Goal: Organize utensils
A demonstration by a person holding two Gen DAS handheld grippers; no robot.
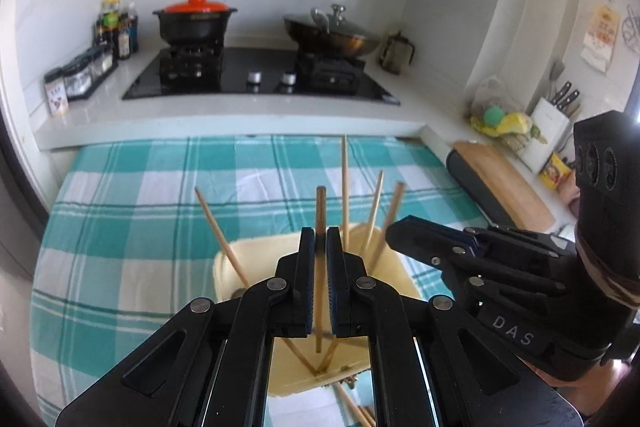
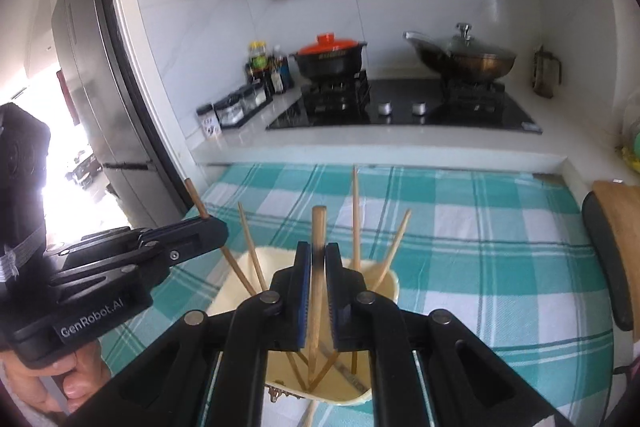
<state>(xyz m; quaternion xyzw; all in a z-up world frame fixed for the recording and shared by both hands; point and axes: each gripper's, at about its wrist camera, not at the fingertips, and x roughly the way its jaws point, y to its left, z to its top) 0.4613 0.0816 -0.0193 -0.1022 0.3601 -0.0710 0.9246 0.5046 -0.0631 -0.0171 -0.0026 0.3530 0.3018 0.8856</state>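
A cream plastic holder [image 1: 256, 251] [image 2: 264, 259] stands on the checked cloth with several wooden chopsticks [image 1: 218, 231] [image 2: 354, 211] leaning in it. My left gripper [image 1: 320, 247] is shut on one upright chopstick [image 1: 320, 207] over the holder; the chopstick's lower end hangs inside. My right gripper [image 2: 318, 259] is shut on another upright chopstick [image 2: 318, 227], its tip down in the holder. In the left wrist view the right gripper [image 1: 400, 227] comes in from the right. In the right wrist view the left gripper [image 2: 212, 227] comes in from the left with its chopstick [image 2: 196, 199].
A teal and white checked cloth [image 1: 140, 195] [image 2: 480, 227] covers the work surface. Behind it a raised counter carries a black hob [image 1: 256, 75], a red-lidded pot [image 1: 196, 21] and a wok [image 1: 332, 33]. A chopping board [image 1: 504, 179] and knife block [image 1: 548, 131] lie right. More chopsticks [image 1: 356, 411] lie near the holder's base.
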